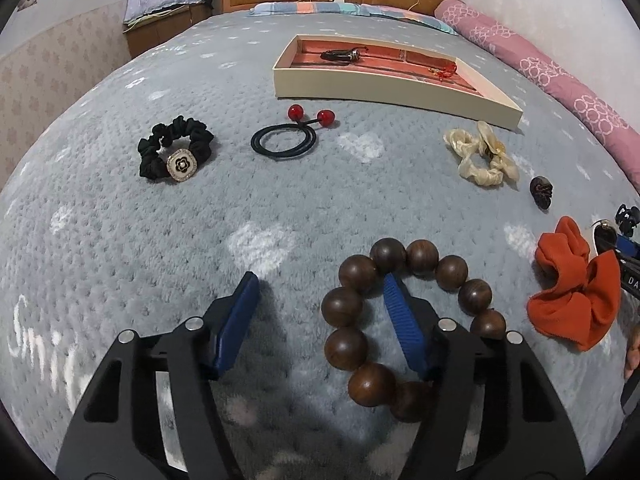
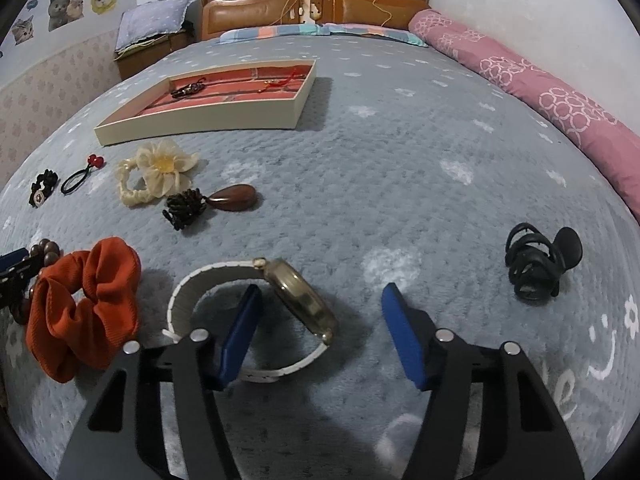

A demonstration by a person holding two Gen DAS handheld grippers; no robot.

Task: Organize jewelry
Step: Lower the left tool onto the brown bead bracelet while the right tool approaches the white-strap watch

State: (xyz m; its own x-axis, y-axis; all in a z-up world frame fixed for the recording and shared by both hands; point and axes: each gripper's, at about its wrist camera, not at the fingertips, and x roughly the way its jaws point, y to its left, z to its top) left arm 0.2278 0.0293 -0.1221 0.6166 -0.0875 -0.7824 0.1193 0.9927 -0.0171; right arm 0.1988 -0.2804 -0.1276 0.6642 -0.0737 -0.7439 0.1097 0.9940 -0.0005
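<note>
A brown wooden bead bracelet [image 1: 342, 307] lies on the grey blanket at my left gripper [image 1: 319, 278]. The gripper's right blue finger [image 1: 400, 320] stands inside the ring of beads. The ring's left beads lie between the jaws, clear of the left finger, so the gripper is open. A wristwatch [image 2: 300, 296] with a white strap lies on its side at my right gripper [image 2: 322, 287]. That gripper's left finger [image 2: 240, 332] is inside the strap loop, with the watch face between the jaws and a gap to the right finger. It is open. The cream tray [image 1: 384, 88] [image 2: 200, 128] with a red lining holds two small pieces.
On the blanket lie an orange scrunchie [image 1: 576, 300] [image 2: 84, 304], a black scrunchie with a flower badge [image 1: 176, 152], a black hair tie with red balls [image 1: 284, 140], a cream scrunchie [image 1: 480, 156], a brown drop pendant [image 2: 232, 198] and a black claw clip [image 2: 536, 264]. A pink bolster [image 2: 560, 100] lines the right edge.
</note>
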